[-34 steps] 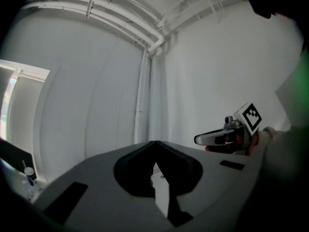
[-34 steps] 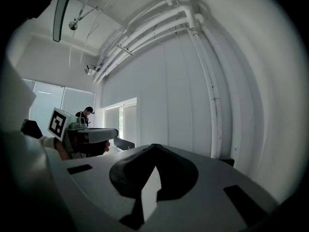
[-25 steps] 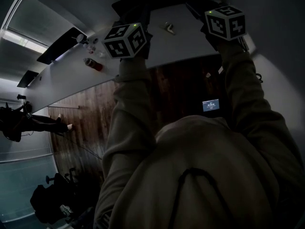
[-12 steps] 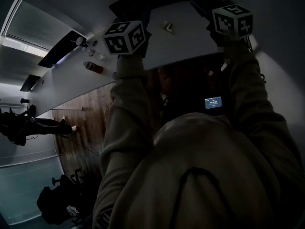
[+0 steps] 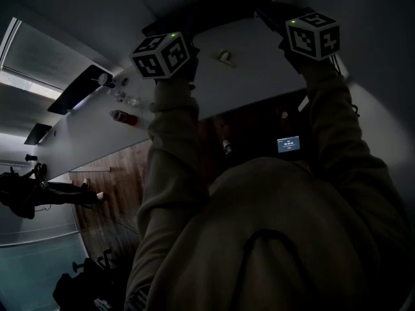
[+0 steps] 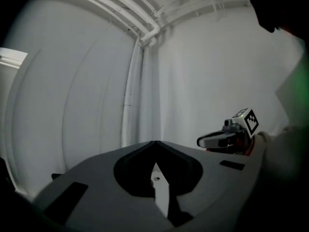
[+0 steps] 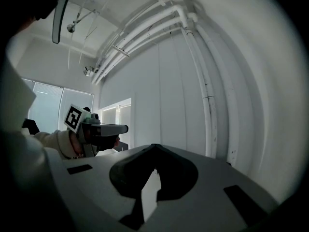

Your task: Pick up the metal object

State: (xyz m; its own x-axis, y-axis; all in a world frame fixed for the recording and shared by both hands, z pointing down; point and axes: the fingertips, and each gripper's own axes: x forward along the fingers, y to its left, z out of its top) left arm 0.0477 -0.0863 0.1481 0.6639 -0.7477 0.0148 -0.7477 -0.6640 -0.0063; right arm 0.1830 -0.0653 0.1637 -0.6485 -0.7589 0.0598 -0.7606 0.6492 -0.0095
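A small pale metal object [image 5: 224, 56] lies on the white table [image 5: 253, 76], between the two raised grippers in the head view. The left gripper's marker cube [image 5: 161, 55] hangs to the left of it and the right gripper's cube [image 5: 312, 36] to the right. In the left gripper view, my left gripper [image 6: 154, 144] is shut, its jaws meeting at the tip with nothing between them. My right gripper [image 7: 153, 147] is shut and empty too. Both point at a white wall, not at the object, and each sees the other: right gripper [image 6: 227, 138], left gripper [image 7: 99, 129].
A red bottle [image 5: 126, 116] and some small items [image 5: 123, 96] lie further left on the table. Dark wooden floor [image 5: 117, 173] runs under it. A person [image 5: 26, 190] is at the far left. A small lit screen [image 5: 287, 144] glows below the table edge. White pipes [image 6: 145, 33] run up the wall.
The head view has tilted, so the table and metal object sit a little lower and more table shows. Both grippers stay raised and shut, the left cube slightly further left.
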